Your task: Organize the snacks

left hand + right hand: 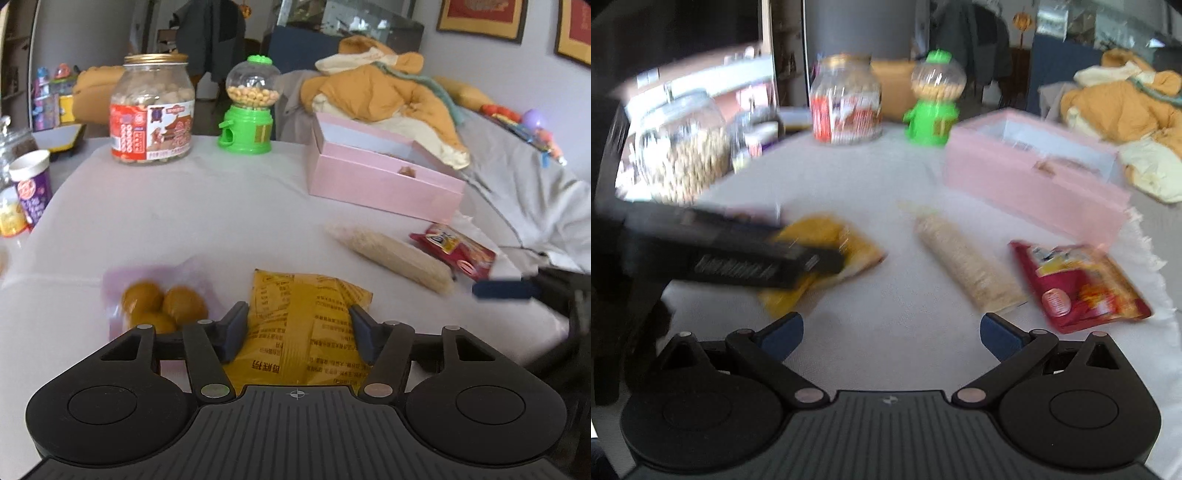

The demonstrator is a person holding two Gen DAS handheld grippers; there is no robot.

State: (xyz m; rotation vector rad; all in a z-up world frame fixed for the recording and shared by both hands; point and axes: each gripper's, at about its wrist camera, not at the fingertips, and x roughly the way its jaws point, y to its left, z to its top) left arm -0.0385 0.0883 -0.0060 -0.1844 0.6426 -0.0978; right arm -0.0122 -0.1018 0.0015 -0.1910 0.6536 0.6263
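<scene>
Left claw (297, 325): jaws partly apart, straddling the yellow packet (306, 325); contact not clear.
Right claw (891, 332): jaws wide, holding nothing.
Yellow packet: flat on tabletop (184, 206), well in front of pink box (384, 181).
Cracker sleeve (391, 258): between packet and box.
Red packet (454, 251): touching the sleeve.

Left black two-finger gripper (297, 328): I see its jaws partly closed, flanking a yellow packet.
Right black two-finger gripper (892, 334): I see wide jaws, holding nothing.
</scene>
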